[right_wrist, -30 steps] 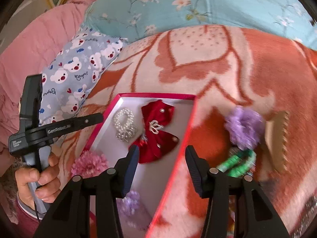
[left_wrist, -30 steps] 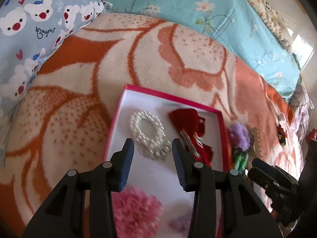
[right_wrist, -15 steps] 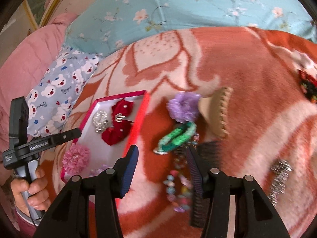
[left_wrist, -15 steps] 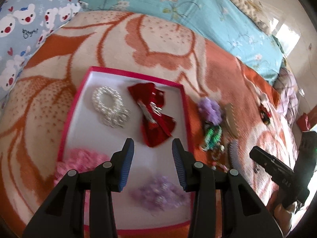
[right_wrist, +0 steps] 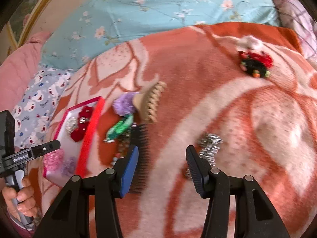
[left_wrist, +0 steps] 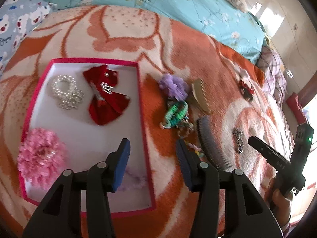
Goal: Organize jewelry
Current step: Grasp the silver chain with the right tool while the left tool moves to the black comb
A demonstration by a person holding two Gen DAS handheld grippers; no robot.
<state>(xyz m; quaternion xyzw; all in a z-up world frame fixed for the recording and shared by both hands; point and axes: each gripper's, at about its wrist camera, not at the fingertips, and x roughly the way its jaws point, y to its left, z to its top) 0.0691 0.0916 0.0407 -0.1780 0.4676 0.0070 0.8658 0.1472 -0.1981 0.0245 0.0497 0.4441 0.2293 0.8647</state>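
Observation:
A pink-rimmed white box (left_wrist: 141, 107) (right_wrist: 93, 123) lies on the bed and holds a pearl bracelet (left_wrist: 66, 94), a red bow (left_wrist: 107, 97), a pink scrunchie (left_wrist: 40, 155) and a pale purple piece. Right of it on the blanket lie a purple scrunchie (left_wrist: 174, 86) (right_wrist: 124, 105), a green bracelet (left_wrist: 176, 114) (right_wrist: 119, 129), a beige claw clip (left_wrist: 200, 96) (right_wrist: 152, 101), a black comb (left_wrist: 212, 143) (right_wrist: 139, 154), a silver clip (left_wrist: 238, 139) (right_wrist: 210, 144) and a red-black clip (left_wrist: 245, 88) (right_wrist: 254, 63). My left gripper (left_wrist: 152, 154) is open over the box's right rim. My right gripper (right_wrist: 162, 162) is open between comb and silver clip.
The orange and cream blanket (right_wrist: 237, 109) covers the bed. A turquoise floral quilt (left_wrist: 178, 4) lies behind and a bear-print pillow (right_wrist: 39, 107) at the left. A beaded string (left_wrist: 186, 129) lies by the green bracelet.
Both grippers have swung to the right, away from the box. The right gripper now looks at the comb and silver clip. Both stay open and empty.

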